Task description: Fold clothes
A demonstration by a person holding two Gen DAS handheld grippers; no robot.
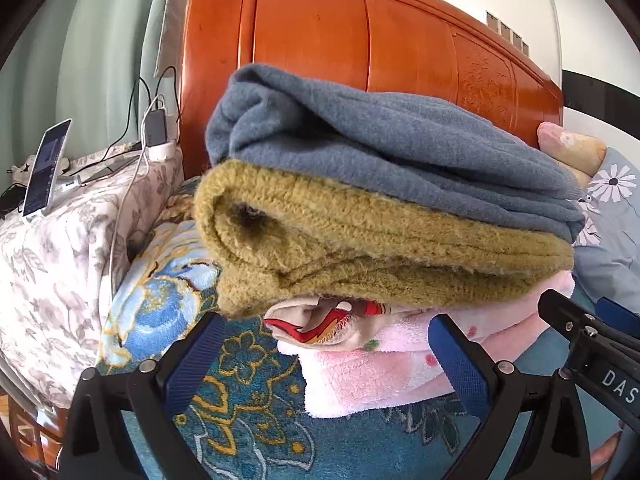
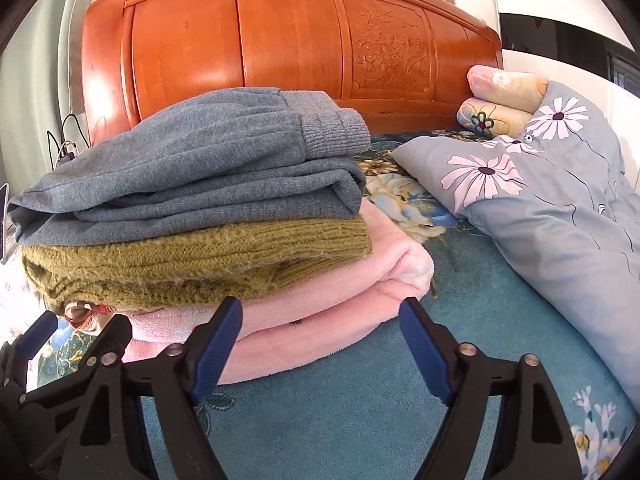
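A stack of folded clothes lies on the blue floral bedspread [image 2: 360,408]. A grey-blue sweater [image 1: 380,140] [image 2: 192,168] is on top, with an olive knit sweater [image 1: 360,248] [image 2: 200,260] under it. Below that is a cream and red garment [image 1: 298,318], and a pink fleece [image 1: 380,368] [image 2: 360,280] lies at the bottom. My left gripper [image 1: 324,322] stands open at the stack's front left corner, its pads clear of the cloth. My right gripper [image 2: 320,308] is open in front of the pink fleece's right end, not pressing on it. Each gripper shows at the edge of the other's view.
An orange wooden headboard [image 2: 280,48] stands behind the stack. A grey flowered quilt [image 2: 540,200] and rolled pillows [image 2: 500,92] fill the right side. To the left is a floral-covered bedside surface [image 1: 60,260] with a propped phone [image 1: 46,168] and a charger with cables [image 1: 154,128].
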